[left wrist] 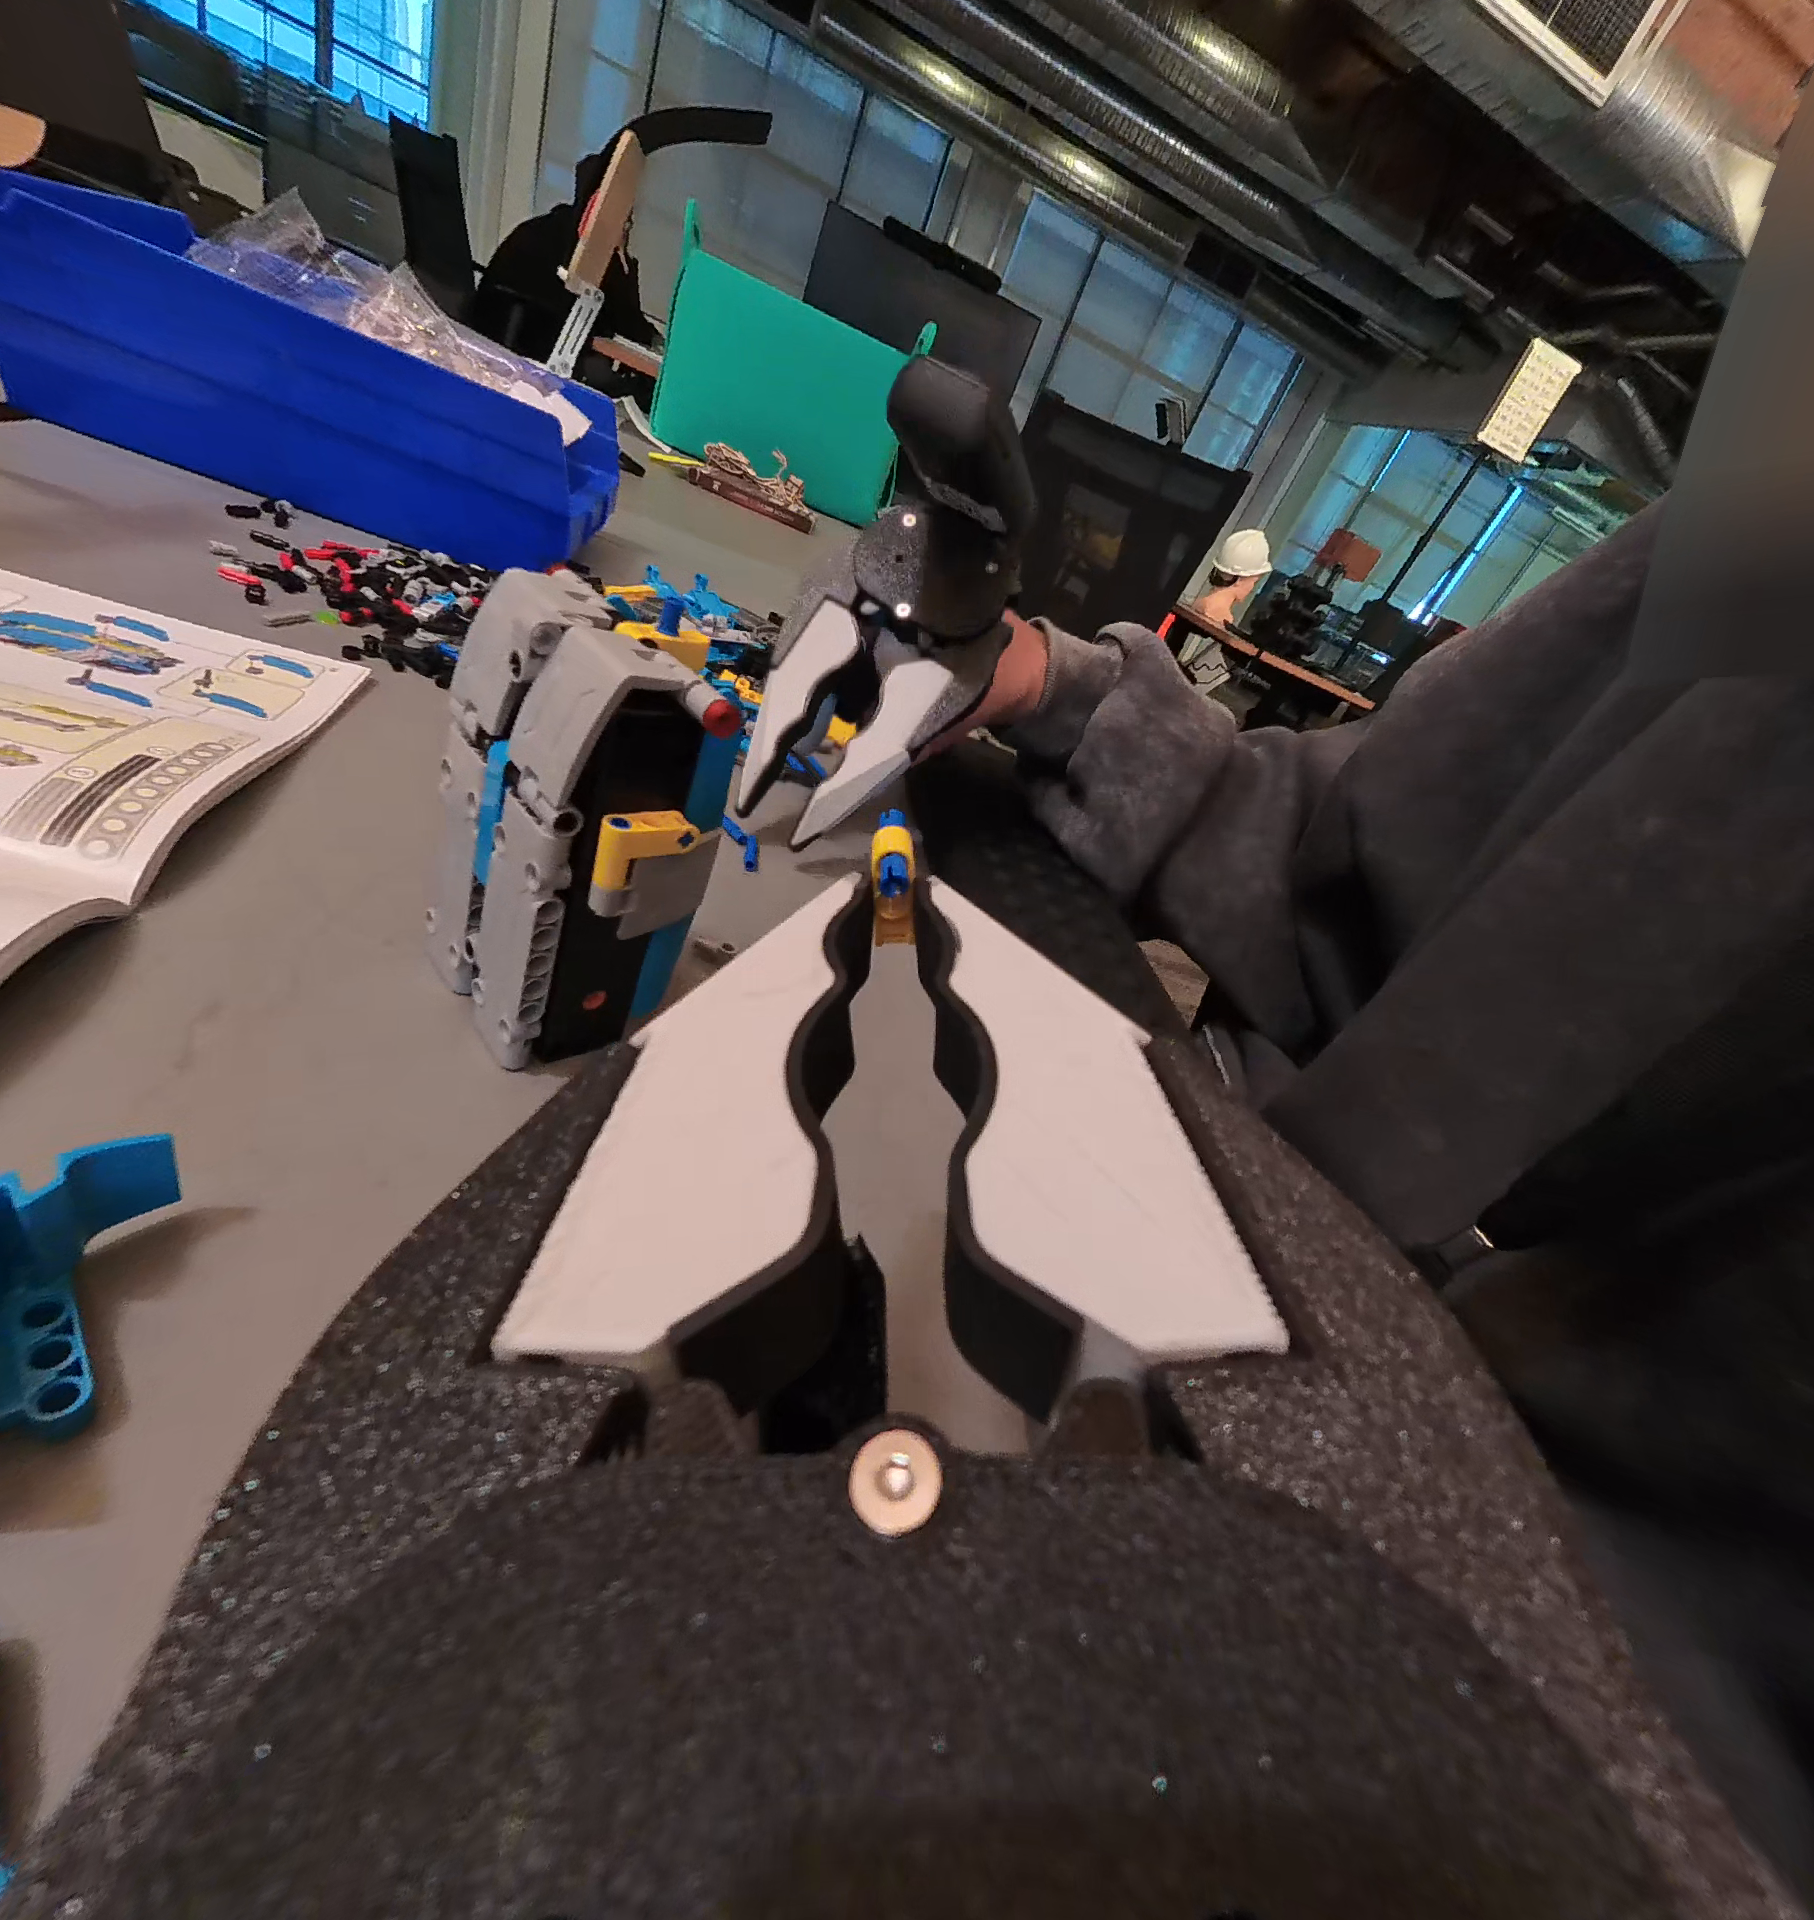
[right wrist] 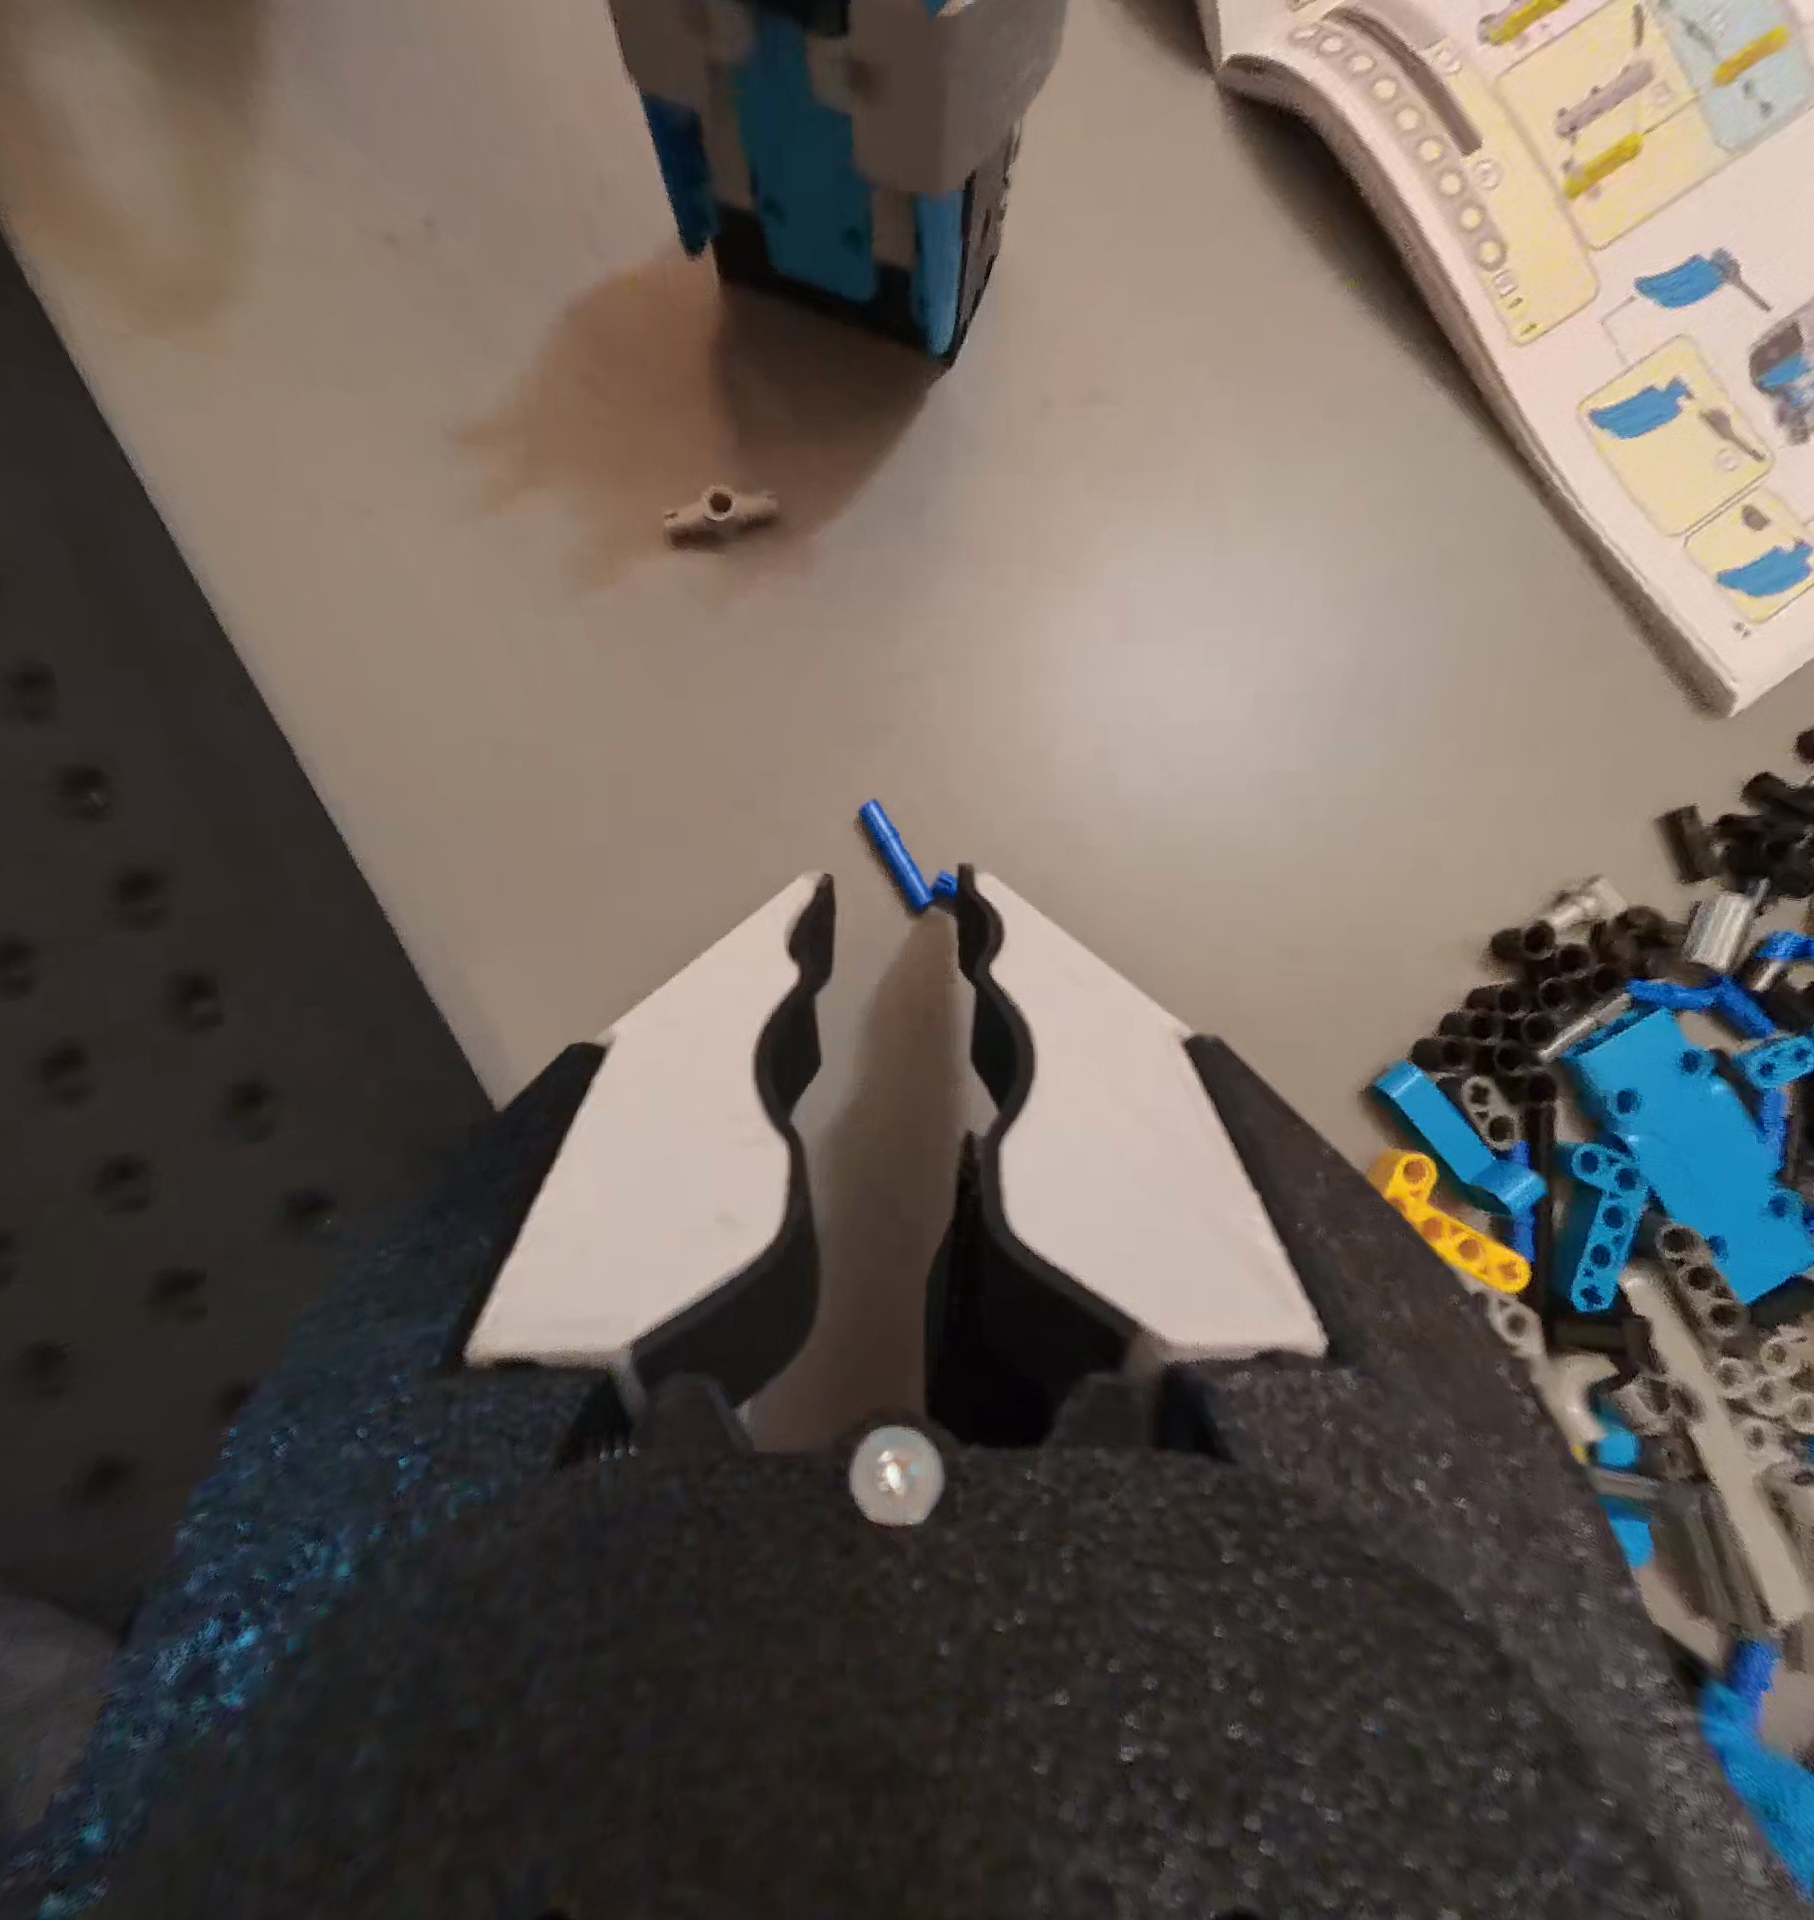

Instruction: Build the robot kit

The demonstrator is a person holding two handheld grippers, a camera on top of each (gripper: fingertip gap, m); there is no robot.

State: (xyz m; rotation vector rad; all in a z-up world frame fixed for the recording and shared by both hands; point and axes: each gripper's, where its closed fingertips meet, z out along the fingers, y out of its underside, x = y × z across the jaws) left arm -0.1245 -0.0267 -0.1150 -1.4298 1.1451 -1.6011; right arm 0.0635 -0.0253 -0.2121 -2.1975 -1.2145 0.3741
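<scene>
While its jaws are pinching a small yellow connector with a blue pin (left wrist: 890, 868) right at the tips, the left gripper (left wrist: 890, 914) is hovering above the grey table (left wrist: 290, 1039), beside the upright grey, black and blue brick model (left wrist: 570, 821). Just beyond it, the right gripper (left wrist: 815, 800) is hanging with its jaws parted and nothing between them; in its own view the right gripper (right wrist: 892, 894) is pointing down at a loose blue pin (right wrist: 895, 854) lying on the table, the pin's near end just at the tip of the right-hand finger, contact unclear. A small tan connector (right wrist: 721, 514) is lying farther on, near the model's foot.

Judging from this, a clean grasp on so thin a pin is calling for the jaws centred across its shaft, low to the surface, closing slowly so it is not skidding away.

Off to the sides, an open instruction booklet (right wrist: 1568, 312), a heap of loose bricks (right wrist: 1661, 1174) and a blue bin (left wrist: 259, 364) are lying.
</scene>
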